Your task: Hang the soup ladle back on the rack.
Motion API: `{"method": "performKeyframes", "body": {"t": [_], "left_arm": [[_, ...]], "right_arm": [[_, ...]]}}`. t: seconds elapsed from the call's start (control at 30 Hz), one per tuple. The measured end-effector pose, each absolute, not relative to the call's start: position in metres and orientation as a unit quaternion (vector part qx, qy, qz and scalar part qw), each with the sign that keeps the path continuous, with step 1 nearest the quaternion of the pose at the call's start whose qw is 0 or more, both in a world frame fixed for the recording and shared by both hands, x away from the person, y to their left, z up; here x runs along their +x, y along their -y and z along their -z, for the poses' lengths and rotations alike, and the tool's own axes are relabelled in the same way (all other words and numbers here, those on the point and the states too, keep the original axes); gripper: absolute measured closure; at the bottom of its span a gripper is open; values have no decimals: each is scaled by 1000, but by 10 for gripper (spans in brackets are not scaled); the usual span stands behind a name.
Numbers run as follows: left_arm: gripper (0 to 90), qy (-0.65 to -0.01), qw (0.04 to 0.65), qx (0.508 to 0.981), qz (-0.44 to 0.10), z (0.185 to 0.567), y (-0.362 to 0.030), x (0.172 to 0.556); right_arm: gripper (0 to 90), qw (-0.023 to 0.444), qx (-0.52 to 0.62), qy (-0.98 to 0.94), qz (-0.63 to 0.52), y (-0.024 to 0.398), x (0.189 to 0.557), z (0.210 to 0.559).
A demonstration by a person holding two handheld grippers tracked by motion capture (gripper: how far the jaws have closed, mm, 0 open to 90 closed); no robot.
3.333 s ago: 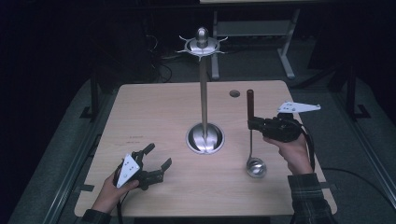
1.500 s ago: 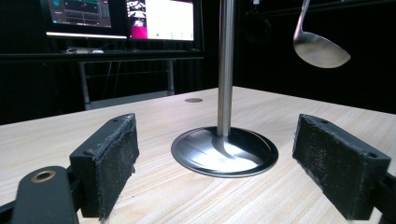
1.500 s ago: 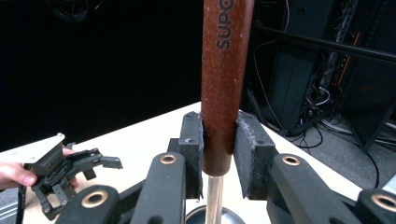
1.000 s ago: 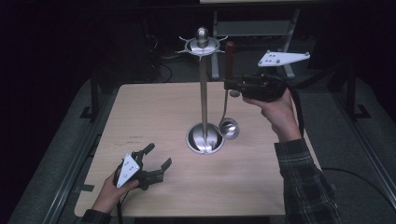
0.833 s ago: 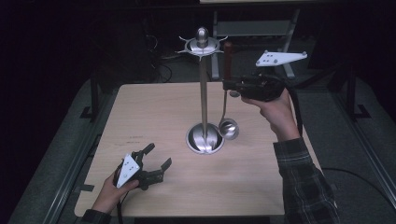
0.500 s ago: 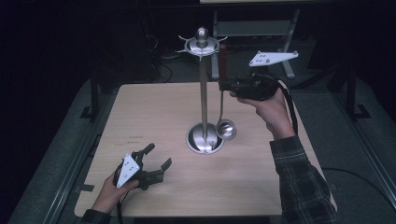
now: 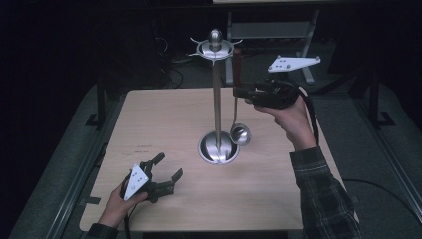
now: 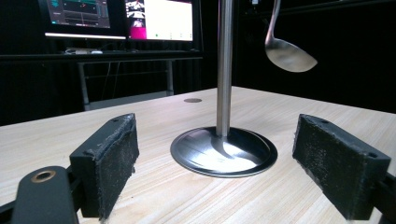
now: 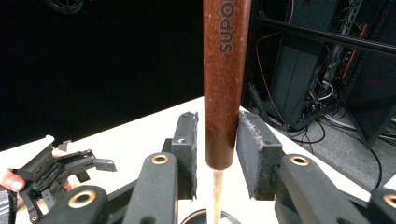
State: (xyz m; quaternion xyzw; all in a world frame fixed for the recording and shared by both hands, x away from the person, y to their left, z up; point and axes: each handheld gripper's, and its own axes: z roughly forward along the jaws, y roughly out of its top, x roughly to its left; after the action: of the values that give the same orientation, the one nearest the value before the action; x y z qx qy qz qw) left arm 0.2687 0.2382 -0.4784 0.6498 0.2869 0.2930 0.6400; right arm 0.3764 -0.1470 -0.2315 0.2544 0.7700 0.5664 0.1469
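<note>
A steel stand rises from the middle of the wooden table [image 7: 164, 124]: round base [image 7: 218, 148], tall pole [image 7: 217, 99] and a hooked disc on top [image 7: 214, 48]. My right gripper [image 7: 241, 92] is shut on the brown handle [image 9: 225, 79] of a steel ladle, held upright just right of the pole and below the disc. The ladle's bowl [image 7: 241, 134] hangs above the base. My left gripper [image 7: 164, 174] rests open at the table's front left, its pads [image 8: 112, 163] wide apart and facing the base [image 8: 223, 151], with the bowl [image 8: 287, 53] high beyond.
A hand and plaid sleeve [image 7: 323, 189] reach over the table's right side. Lit monitors [image 8: 159, 18] stand beyond the far edge. Racks with cables [image 9: 327, 70] lie past the right side. The left gripper [image 9: 60, 168] sits low on the table.
The right gripper has lifted the ladle off the table's right side, raised it to the stand's top and edged it left toward the pole. The left gripper has stayed put.
</note>
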Motion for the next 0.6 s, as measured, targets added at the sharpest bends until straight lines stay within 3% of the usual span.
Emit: {"method": "performKeyframes", "body": {"t": [0.43,0.6], "left_arm": [[138,-287,639,650,-294,478,-239,268],[138,-287,640,649,-295,478,-238,269]], "right_arm": [[567,140,258,-776,-558,150,371,240],[451,142,264,-780,-549,151,369,247]]}}
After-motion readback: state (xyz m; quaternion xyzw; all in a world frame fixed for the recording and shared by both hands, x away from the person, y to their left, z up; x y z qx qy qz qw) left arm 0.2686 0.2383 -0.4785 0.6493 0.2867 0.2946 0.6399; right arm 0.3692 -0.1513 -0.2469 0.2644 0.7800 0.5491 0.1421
